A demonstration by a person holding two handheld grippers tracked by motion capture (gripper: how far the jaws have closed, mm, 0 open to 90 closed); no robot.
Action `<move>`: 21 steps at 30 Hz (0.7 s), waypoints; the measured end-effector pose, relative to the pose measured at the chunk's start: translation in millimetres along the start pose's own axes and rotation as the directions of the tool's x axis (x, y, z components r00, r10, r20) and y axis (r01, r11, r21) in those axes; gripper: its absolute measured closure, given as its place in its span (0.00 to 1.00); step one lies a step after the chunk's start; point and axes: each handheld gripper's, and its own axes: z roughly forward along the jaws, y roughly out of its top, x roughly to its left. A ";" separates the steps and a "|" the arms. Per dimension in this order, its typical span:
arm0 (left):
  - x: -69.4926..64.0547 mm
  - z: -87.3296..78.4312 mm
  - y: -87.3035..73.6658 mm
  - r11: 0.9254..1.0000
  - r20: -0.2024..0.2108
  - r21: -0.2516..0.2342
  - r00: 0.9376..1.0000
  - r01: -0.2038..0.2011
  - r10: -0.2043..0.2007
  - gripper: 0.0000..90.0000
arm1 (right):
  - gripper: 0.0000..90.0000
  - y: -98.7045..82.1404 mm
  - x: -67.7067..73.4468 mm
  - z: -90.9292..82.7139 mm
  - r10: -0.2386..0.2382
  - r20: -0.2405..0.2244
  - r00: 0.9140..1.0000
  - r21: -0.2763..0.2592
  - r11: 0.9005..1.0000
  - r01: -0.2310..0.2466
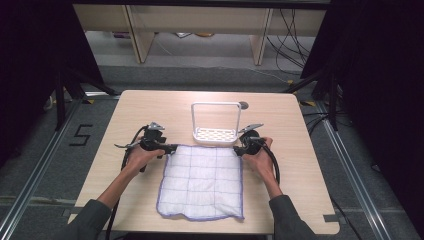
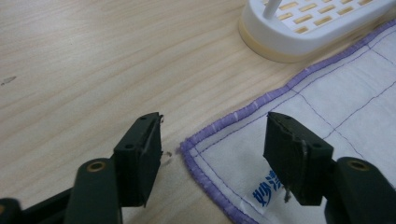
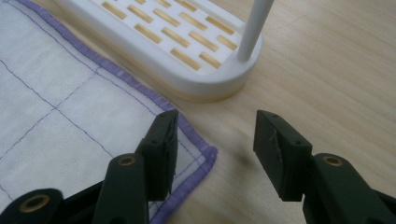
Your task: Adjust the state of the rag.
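Observation:
A white cloth [image 1: 202, 182] with a purple hem and thin grid lines lies flat on the wooden table [image 1: 150, 107]. My left gripper [image 1: 172, 148] rests at the cloth's far left corner [image 2: 187, 145]; its jaws are open and straddle that corner without pressing it. My right gripper [image 1: 236, 149] sits at the far right corner [image 3: 208, 156], jaws open, the corner lying between them untouched. A white slotted rack [image 1: 215, 134] with an upright wire frame stands just beyond the cloth's far edge, between the two grippers, and appears again as the rack base [image 2: 308, 28] and rack base [image 3: 173, 46].
A small dark round mark [image 1: 243, 105] lies on the table behind the rack. The table's edges drop to a grey floor with rails, cables and dark curtains around it. Bare wood lies left and right of the cloth.

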 end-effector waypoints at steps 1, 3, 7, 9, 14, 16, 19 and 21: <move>0.0 0.8 -0.5 1.000 0.006 0.000 1.000 0.002 -0.002 0.44 | 0.56 -0.4 0.6 0.3 0.008 0.000 1.000 0.004 1.000 -0.008; 0.2 2.9 -1.7 1.000 0.006 0.009 1.000 -0.009 0.009 0.46 | 0.56 -1.0 0.9 1.8 0.009 -0.002 1.000 0.008 1.000 -0.009; -1.2 5.1 -4.5 0.999 0.011 0.008 0.999 -0.035 0.035 0.56 | 0.56 -2.0 3.6 4.0 0.025 0.005 1.000 0.013 1.000 -0.025; -1.8 4.0 -4.5 0.998 0.014 0.021 0.998 -0.057 0.057 0.62 | 0.58 -1.7 1.6 4.0 -0.001 0.005 1.000 0.010 1.000 0.000; -5.9 4.3 -6.1 0.996 0.026 0.011 0.996 -0.090 0.090 0.82 | 0.69 -3.6 2.8 4.0 0.013 -0.021 1.000 -0.002 1.000 -0.013; -8.4 5.1 -6.4 0.995 0.031 0.002 0.994 -0.101 0.101 0.88 | 0.74 -5.1 3.6 5.5 0.031 -0.035 0.999 -0.022 0.999 -0.032; -11.1 5.2 -6.8 0.992 0.026 -0.003 0.992 -0.127 0.127 0.93 | 0.84 -6.0 3.2 3.5 0.061 -0.070 0.996 -0.006 0.998 -0.061; -11.3 5.0 -7.5 0.993 0.023 -0.009 0.992 -0.121 0.121 0.94 | 0.92 -7.6 2.2 3.7 0.057 -0.100 0.993 -0.015 0.998 -0.059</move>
